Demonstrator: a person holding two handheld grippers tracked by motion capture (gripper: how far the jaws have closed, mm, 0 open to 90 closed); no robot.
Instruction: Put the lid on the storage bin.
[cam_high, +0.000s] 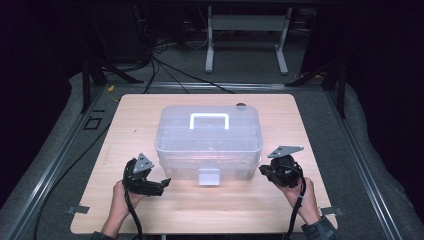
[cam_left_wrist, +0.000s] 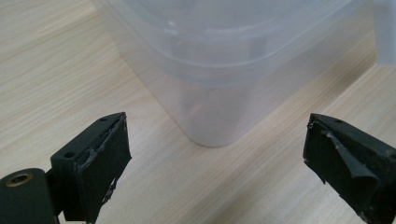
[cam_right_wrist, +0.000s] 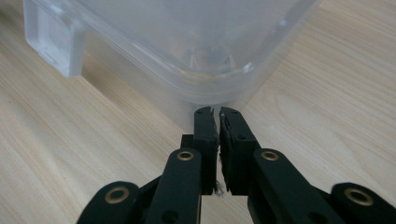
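While the left gripper (cam_high: 161, 184) spreads its fingers (cam_left_wrist: 100, 158) apart at the storage box (cam_high: 209, 142) and the right gripper (cam_right_wrist: 217, 112) keeps them together at its near corner, the approach seems underway, with the front latch (cam_high: 209, 176) likely next.

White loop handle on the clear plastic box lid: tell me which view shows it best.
The high view: the white loop handle lies whole atop the clear plastic box. The left gripper view gives a lower box corner; the right gripper view gives another corner and the front latch.

Tabletop (cam_high: 150, 107) lit brightly from above — surroundings dark, close views soft.
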